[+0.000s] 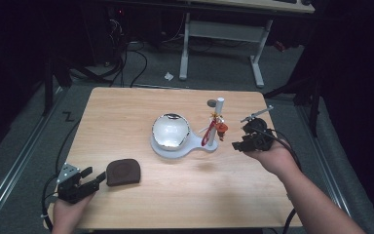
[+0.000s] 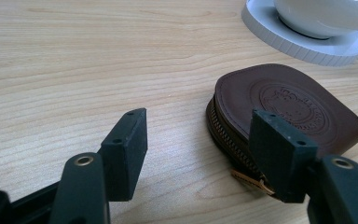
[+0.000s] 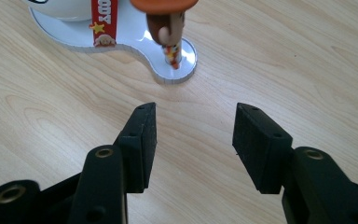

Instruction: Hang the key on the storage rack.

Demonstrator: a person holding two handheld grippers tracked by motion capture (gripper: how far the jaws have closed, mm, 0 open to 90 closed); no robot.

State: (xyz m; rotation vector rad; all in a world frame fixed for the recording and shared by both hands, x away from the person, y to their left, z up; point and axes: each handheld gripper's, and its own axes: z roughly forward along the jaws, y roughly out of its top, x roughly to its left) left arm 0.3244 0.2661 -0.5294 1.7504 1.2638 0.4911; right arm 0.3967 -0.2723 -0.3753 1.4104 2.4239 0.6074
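On the table, left gripper (image 1: 91, 178) beside brown pouch (image 1: 123, 172).
Both grippers gape, holding nothing; right gripper (image 1: 239, 144) faces the white stand (image 1: 195, 146).

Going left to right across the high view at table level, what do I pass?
left gripper → brown zip pouch → white bowl on its white stand → red keychain charm hanging at the stand's post → right gripper

The left gripper's far jaw hides the brown pouch's (image 2: 284, 105) zip end, and the orange-capped charm (image 3: 167, 18) is cut off at the right gripper view's top edge.
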